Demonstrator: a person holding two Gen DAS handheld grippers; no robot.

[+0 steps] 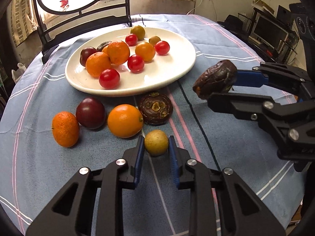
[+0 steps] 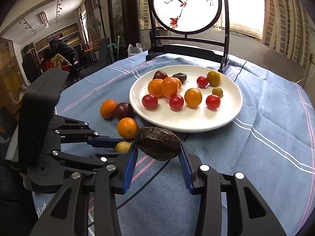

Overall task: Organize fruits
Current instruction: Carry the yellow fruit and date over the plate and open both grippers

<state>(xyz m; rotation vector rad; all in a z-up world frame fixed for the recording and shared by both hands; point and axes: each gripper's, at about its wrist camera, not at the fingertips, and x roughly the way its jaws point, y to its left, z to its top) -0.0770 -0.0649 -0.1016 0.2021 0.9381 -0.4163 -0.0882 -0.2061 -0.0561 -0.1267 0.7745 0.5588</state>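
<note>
Two grippers over a round bench (image 1: pixel 232 149) draped in blue striped cloth. Left gripper (image 1: pixel 156 143) low at the near edge, closed on a small yellow-green fruit (image 1: pixel 156 142), blue pads (image 1: pixel 139 153) pressed to both sides, fruit resting on the cloth. Same fruit partly hidden behind the left gripper's fingers in the right wrist view (image 2: pixel 122 146). Right gripper (image 2: pixel 158 149) held above the cloth at the right, clamped on a dark wrinkled fruit (image 2: pixel 158 143), raised clear of the bench; seen from the left wrist view as a brown shrivelled lump (image 1: pixel 215 78) between the right gripper's fingers.

White plate (image 1: pixel 177 72) farther back, carrying four red cherry tomatoes, among them one near the front rim (image 1: pixel 109 78), plus three oranges clustered at the left (image 1: pixel 118 52), a dark plum (image 1: pixel 86 56), a small dark fruit behind the oranges, another orange citrus (image 1: pixel 145 51) and two green-yellow fruits at the far side (image 1: pixel 137 31).

Loose on the cloth between plate and left gripper, left to right: a mandarin (image 1: pixel 66 128), a dark red plum (image 1: pixel 90 112) touching it, a smooth orange (image 1: pixel 125 120), and a brown mangosteen (image 1: pixel 155 109) just beside the plate's near rim. Round painted screen (image 2: pixel 187 5) with birds and blossom standing on a black frame at the far side of the bench.
</note>
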